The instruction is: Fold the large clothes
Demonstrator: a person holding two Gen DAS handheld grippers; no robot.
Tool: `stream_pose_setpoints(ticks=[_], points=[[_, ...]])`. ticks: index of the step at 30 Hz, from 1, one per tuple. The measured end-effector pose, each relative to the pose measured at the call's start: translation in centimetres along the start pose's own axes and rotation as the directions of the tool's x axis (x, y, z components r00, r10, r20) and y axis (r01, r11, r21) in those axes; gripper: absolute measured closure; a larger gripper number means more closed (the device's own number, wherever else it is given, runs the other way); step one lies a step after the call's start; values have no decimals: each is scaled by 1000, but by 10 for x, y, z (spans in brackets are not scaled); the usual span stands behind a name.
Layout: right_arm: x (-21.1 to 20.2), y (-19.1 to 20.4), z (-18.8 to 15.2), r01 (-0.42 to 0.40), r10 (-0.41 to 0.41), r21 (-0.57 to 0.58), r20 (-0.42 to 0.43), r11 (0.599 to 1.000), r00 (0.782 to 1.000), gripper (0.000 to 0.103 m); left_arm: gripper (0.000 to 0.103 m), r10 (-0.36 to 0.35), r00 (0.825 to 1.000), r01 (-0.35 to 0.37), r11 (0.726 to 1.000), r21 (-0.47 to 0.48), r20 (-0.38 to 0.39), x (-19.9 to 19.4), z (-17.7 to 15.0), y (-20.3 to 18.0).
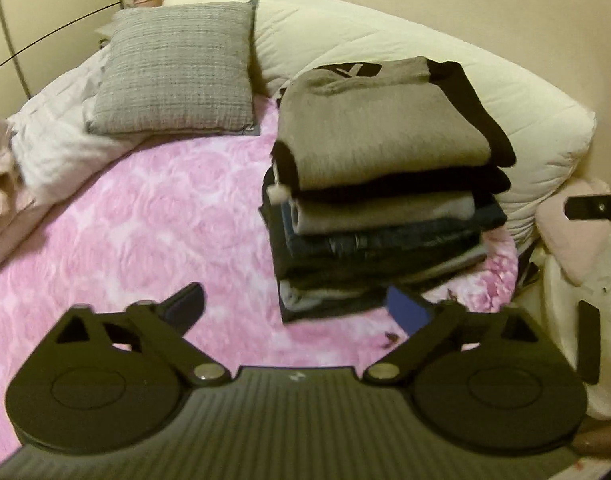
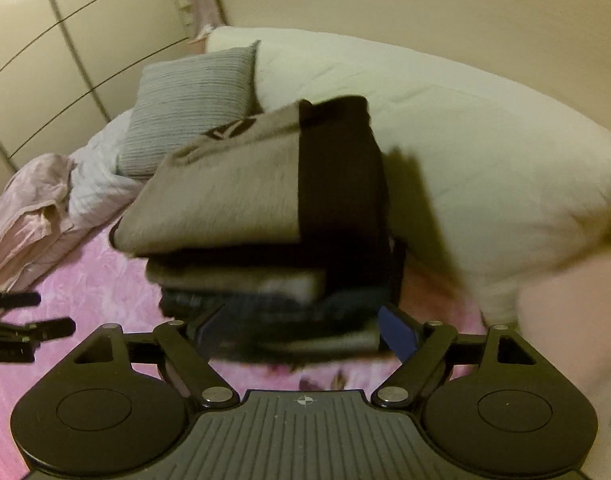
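Observation:
A stack of folded clothes stands on the pink bed cover, topped by a grey-brown sweater with black sleeves. My left gripper is open just in front of the stack's lower left corner, nothing between its blue-padded fingers. In the right wrist view the same stack fills the middle, with the sweater on top. My right gripper is open and close to the stack's bottom layers, which show between its fingertips through motion blur. The left gripper's black fingers poke in at the left edge.
A pink rose-patterned bed cover spreads to the left. A grey pillow and a thick cream duvet lie behind the stack. Crumpled white and pink cloth sits at the far left, by a cream wardrobe.

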State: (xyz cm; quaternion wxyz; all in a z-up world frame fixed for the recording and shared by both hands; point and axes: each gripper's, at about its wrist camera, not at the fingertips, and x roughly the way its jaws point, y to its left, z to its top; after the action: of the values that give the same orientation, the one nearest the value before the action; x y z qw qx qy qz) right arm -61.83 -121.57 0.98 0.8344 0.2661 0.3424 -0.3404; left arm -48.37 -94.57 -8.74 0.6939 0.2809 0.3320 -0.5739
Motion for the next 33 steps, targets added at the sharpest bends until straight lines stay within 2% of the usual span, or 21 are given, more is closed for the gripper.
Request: stream_pose_setpoints(ticks=[4,7,12,17,22,33], points=[[-38,23,-30,55,-55,42,2,998,998,22,1,2,1000,-2,1000,-25,16,-32,-26,-1],[-55,42,-45,84,-84,30,-4,996,996,22,1,21,1000,-20,999,-44,18,-53,-41,-1],[-79,60,-60,108,-108,5,-5,994,994,22,1,12,1000,-12,997,-82,0,-76,-52,-5],[-89,67,-61,97,-97,-21,-3,995,995,21,1,1,1000,-2,994,-114,-13,-90,-53,-18],[-93,62,-58,57,-57,-47,-4,997,998,21,1,38,999,-39,988,-147,-7,-96,-47,-35],[-97,48,-53,24,-24,-107,-5,994,1000,21,1,61,998,-62,987,-147,-10,-98,-44,-75]])
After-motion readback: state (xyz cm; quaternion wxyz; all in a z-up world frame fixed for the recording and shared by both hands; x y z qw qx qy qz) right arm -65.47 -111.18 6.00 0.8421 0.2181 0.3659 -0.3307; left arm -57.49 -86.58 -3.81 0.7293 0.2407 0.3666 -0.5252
